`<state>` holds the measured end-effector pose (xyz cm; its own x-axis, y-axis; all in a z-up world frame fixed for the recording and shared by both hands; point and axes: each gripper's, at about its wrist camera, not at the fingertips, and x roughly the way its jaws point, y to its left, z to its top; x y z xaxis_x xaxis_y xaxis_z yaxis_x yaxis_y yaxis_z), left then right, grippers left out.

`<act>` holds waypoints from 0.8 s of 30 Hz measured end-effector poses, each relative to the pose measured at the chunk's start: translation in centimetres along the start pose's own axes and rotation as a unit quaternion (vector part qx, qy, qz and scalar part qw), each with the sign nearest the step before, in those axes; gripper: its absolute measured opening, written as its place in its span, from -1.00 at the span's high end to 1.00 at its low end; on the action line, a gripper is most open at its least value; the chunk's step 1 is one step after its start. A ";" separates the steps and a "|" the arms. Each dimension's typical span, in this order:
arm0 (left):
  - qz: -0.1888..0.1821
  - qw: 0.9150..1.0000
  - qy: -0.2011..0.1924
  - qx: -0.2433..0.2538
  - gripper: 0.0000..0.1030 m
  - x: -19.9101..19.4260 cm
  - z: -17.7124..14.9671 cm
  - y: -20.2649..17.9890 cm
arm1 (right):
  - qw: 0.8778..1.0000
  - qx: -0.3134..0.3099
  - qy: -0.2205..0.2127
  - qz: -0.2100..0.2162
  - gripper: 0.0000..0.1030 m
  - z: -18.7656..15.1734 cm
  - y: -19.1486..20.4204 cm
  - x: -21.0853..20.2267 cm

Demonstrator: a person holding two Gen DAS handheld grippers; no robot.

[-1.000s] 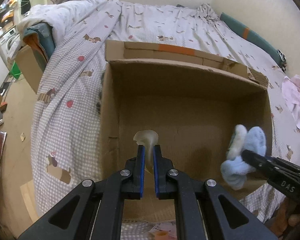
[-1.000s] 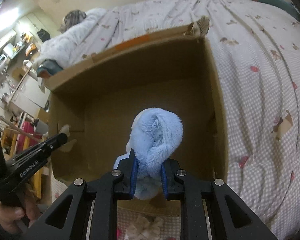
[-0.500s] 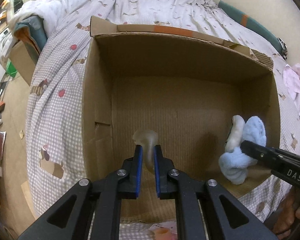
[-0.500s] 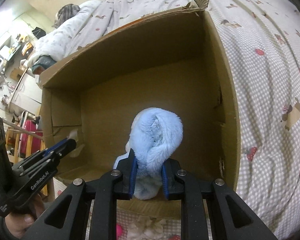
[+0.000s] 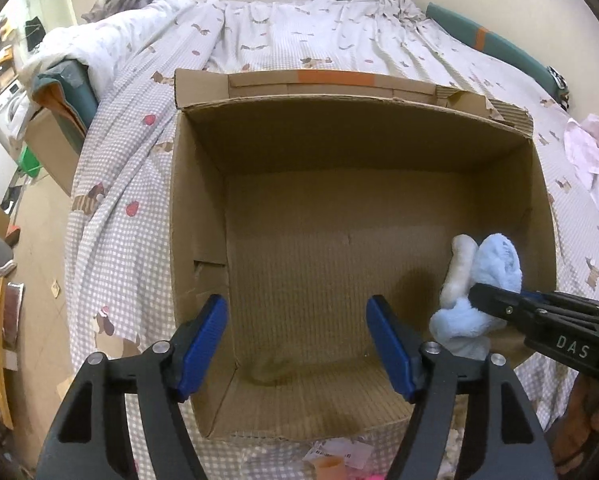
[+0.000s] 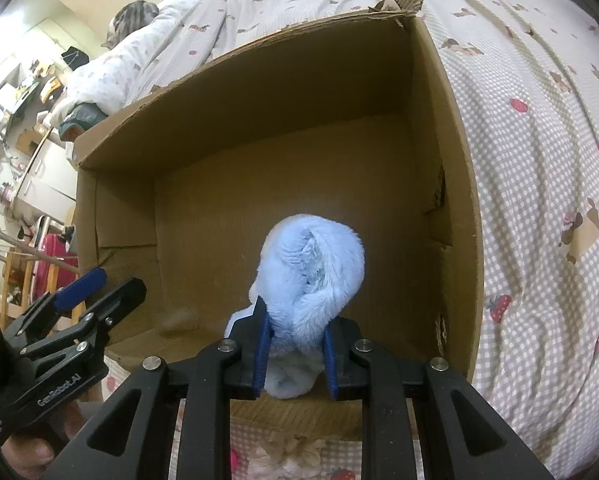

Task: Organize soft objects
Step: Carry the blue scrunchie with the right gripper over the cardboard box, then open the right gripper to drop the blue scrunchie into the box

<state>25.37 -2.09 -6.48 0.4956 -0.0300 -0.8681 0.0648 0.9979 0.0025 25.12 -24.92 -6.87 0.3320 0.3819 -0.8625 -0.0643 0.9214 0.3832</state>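
A large open cardboard box (image 5: 371, 140) lies on the bed. My left gripper (image 5: 297, 340) is open and empty above the box's near edge. A small beige soft piece (image 5: 265, 372) lies on the box floor below it; it also shows in the right wrist view (image 6: 179, 320). My right gripper (image 6: 295, 340) is shut on a fluffy light-blue and white soft toy (image 6: 311, 272), held over the box's right side. The toy also shows in the left wrist view (image 5: 479, 292).
The bed has a grey checked cover (image 5: 111, 184) with small prints. A pink cloth (image 5: 591, 152) lies at the right. Small items (image 5: 331, 464) lie in front of the box. A smaller box (image 5: 51, 148) and furniture stand left of the bed.
My left gripper has opened and let go of the beige soft piece, which now lies on the box floor. My right gripper still holds the blue toy over the box.
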 end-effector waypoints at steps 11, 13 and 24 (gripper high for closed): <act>0.008 1.000 0.000 -0.007 -0.35 -0.6 0.3 0.1 | 0.999 -0.002 -0.032 0.008 -0.37 0.0 0.0 -1.0; 0.008 1.000 -0.002 -0.007 -0.35 -0.8 0.4 0.2 | 0.999 -0.002 -0.053 0.009 -0.47 0.1 0.2 -1.7; 0.005 1.000 -0.013 -0.015 -0.35 -2.9 -0.7 1.2 | 0.997 -0.013 -0.079 0.005 -0.49 -0.4 0.5 -3.6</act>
<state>23.44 -0.82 -4.32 0.5185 -0.0213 -0.8548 0.0338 0.9994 -0.0044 23.52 -25.78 -3.73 0.4759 0.3770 -0.7946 -0.0919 0.9199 0.3813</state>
